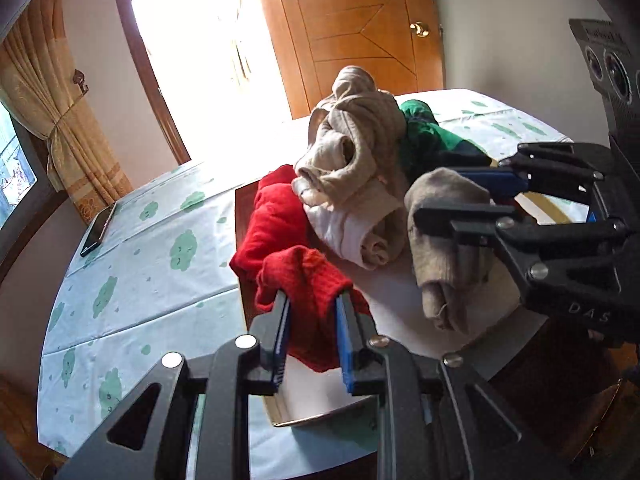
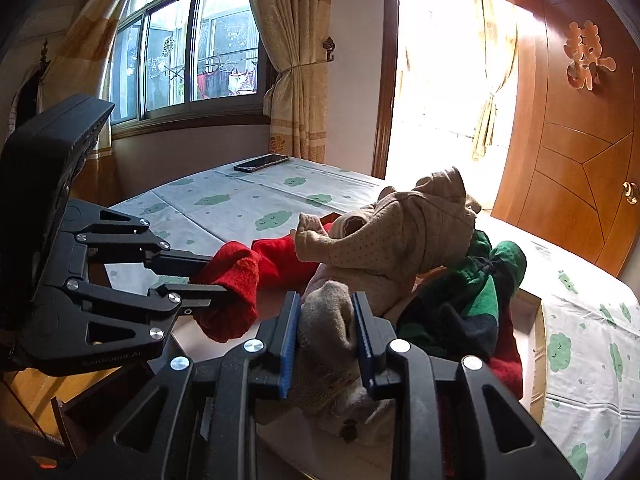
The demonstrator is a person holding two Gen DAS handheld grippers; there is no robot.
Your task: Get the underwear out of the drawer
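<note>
The left gripper (image 1: pixel 312 312) is clamped on a fold of the bright red knitted garment (image 1: pixel 276 224), its blue-padded fingers (image 1: pixel 345 344) pressing the wool from both sides, so that the red cloth hangs between them and trails back to the rest of the piece lying at the left side of the open wooden drawer (image 1: pixel 242 216). The right gripper (image 2: pixel 326 320) is clamped in the same way on a grey-beige knitted piece of underwear (image 2: pixel 326 336), which bunches up between its two blue pads and droops below them over the drawer's pale inner floor. In the left wrist view this right gripper (image 1: pixel 452 196) reaches in from the right edge with the grey-beige cloth (image 1: pixel 440 240) dangling from it; in the right wrist view the left gripper (image 2: pixel 216 284) comes in from the left with the red cloth (image 2: pixel 236 288) on its tips. Between and behind the two lies a heap of more clothes: a crumpled beige ribbed garment (image 1: pixel 356 148) on top, and beside it a green and dark navy garment (image 1: pixel 424 136). The drawer rests on a bed covered with a white sheet printed with green clouds (image 1: pixel 160 248), and a dark smartphone (image 1: pixel 98 230) lies on that sheet well apart from the drawer, near the yellow curtain (image 1: pixel 52 104). A brown wooden door (image 1: pixel 360 28) stands behind.
</note>
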